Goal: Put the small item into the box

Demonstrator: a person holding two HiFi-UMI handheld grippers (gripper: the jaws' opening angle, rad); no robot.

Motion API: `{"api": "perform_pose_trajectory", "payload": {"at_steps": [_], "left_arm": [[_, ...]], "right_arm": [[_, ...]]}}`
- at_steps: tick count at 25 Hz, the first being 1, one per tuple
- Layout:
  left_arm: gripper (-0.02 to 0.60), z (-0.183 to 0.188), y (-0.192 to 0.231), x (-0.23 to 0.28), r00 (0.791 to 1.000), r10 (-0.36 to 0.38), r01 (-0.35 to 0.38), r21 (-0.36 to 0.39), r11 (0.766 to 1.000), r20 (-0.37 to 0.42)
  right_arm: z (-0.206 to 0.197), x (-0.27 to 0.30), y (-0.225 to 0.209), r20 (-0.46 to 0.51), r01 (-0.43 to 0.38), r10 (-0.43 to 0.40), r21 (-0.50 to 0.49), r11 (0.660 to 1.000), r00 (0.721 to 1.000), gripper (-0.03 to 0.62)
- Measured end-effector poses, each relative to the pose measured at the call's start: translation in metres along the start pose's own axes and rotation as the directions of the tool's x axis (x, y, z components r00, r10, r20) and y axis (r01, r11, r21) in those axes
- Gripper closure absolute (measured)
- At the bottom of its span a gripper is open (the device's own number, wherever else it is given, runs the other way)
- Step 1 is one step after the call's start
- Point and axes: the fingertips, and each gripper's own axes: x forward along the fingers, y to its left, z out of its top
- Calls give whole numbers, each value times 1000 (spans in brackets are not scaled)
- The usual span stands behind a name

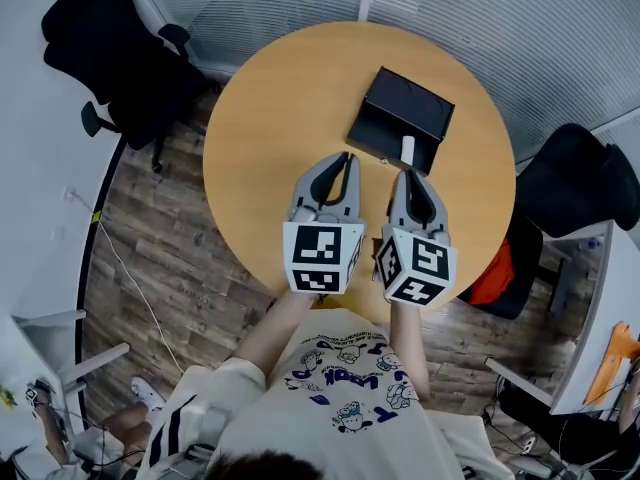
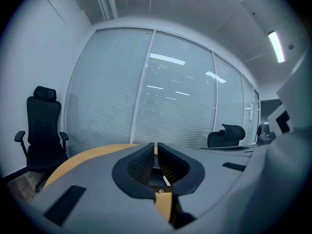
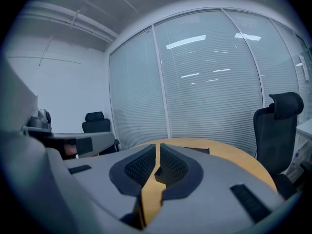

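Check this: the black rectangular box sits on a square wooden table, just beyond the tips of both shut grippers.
Wrong in one respect: the table is round, not square. The head view shows the black rectangular box on a round wooden table, just beyond the tips of the shut left gripper and right gripper.

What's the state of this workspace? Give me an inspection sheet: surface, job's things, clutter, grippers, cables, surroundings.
Surface: round wooden table.
Job's things: black box, lid open, on the table's far half; small white item at its near edge, cannot tell whether it is inside.
Clutter: nothing seen on the table.
Grippers: left gripper and right gripper side by side over the table, pointing at the box; jaws together on both, nothing held.
Cables: thin white cable on the floor, left of the table.
Surroundings: black office chairs, wall of blinds, wooden floor.
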Motion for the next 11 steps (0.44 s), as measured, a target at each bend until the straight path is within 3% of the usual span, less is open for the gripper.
{"api": "perform_pose_trajectory", "payload": {"at_steps": [11], "left_arm": [[549, 1, -6, 6, 1000, 10, -10, -2, 1000, 3]], "right_arm": [[3, 2, -9, 1, -7, 7, 1, 1000, 1000, 548]]}}
